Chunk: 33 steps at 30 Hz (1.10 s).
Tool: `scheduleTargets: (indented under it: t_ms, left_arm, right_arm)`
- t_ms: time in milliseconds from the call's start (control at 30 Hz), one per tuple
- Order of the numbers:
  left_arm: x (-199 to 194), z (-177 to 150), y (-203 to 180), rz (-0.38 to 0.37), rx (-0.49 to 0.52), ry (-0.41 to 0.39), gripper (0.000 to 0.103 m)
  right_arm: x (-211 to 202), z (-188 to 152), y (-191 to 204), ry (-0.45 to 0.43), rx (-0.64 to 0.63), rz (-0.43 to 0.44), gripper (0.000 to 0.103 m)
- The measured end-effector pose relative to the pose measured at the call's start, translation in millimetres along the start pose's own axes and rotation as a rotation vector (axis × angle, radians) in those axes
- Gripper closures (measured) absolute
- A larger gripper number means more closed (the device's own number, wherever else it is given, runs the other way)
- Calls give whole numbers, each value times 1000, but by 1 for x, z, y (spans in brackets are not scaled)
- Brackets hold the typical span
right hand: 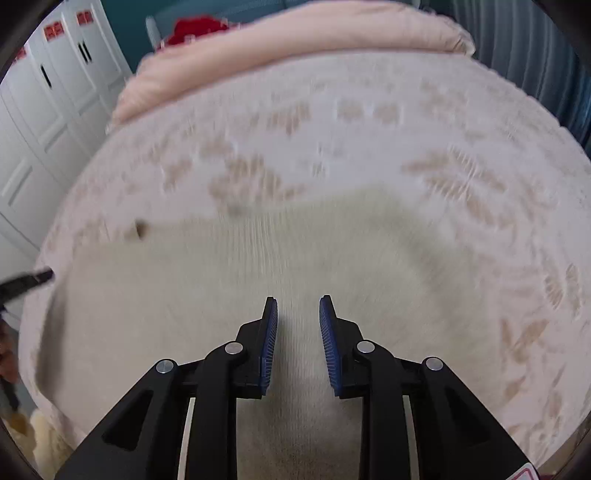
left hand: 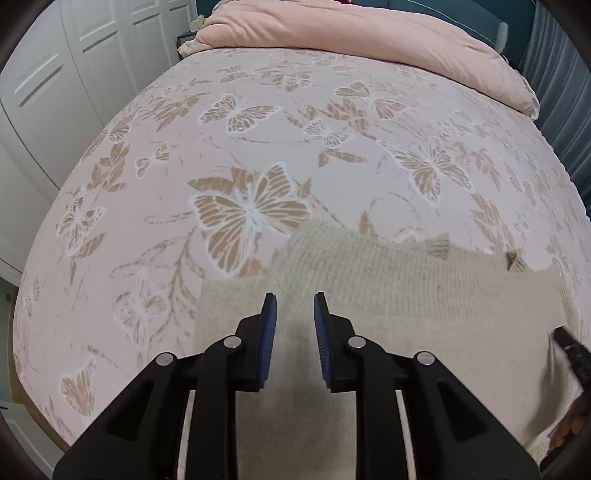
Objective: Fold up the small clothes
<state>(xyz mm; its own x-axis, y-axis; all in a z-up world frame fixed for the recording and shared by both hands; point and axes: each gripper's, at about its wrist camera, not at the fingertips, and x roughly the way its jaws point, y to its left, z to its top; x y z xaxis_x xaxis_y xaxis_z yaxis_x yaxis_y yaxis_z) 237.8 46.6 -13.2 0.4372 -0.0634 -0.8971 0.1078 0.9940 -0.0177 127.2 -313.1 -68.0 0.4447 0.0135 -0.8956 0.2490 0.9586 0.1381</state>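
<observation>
A cream knitted sweater (left hand: 406,295) lies flat on the bed, its ribbed part towards the far side and a sleeve or side panel folded in at the left. My left gripper (left hand: 294,295) hovers over the sweater's left part, jaws a narrow gap apart with nothing pinched. In the blurred right wrist view the same sweater (right hand: 221,277) spreads below my right gripper (right hand: 298,299), which is also slightly open and holds nothing. A black finger of the other gripper shows at the frame edge in each view: fingers (left hand: 570,350), fingers (right hand: 29,278).
The bed sheet (left hand: 251,147) is pale pink with brown butterflies. A pink duvet (left hand: 369,37) is heaped at the far end. White cupboard doors (left hand: 55,92) stand to the left. A red item (right hand: 195,27) lies behind the duvet.
</observation>
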Motion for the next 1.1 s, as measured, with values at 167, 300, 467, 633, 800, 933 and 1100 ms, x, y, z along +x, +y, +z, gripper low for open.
scheduleTargets:
  t_ms: [167,300,467,633,800,933,1100]
  left_arm:
    - [-25,-25,-7,58,67,-13,65]
    - [-35,-40,1,41,48,-13,63]
    - [-44,-68,23,35,-31,13,39]
    - [-36,-123,78,-111,-307,81,24]
    - [-15,-173,110,-291,-597,118,23]
    - [-17,-174,105,-313,-596,79,16]
    - [-9,-163,103,-334,-614,68,15]
  right_arm:
    - [-36,-6,25,-77,21,58,78]
    - [-70,-13,68,-131,-25,147,78]
    - [-75,-28,117,-112,-53,218,78]
    - [-59,-28,150,-81,-67,204,78]
    - [-25,-13,174,-32,-90,139,79]
    - [26,-23,179,93,-81,115,80]
    - [20,-22,185,75,-99,92,79]
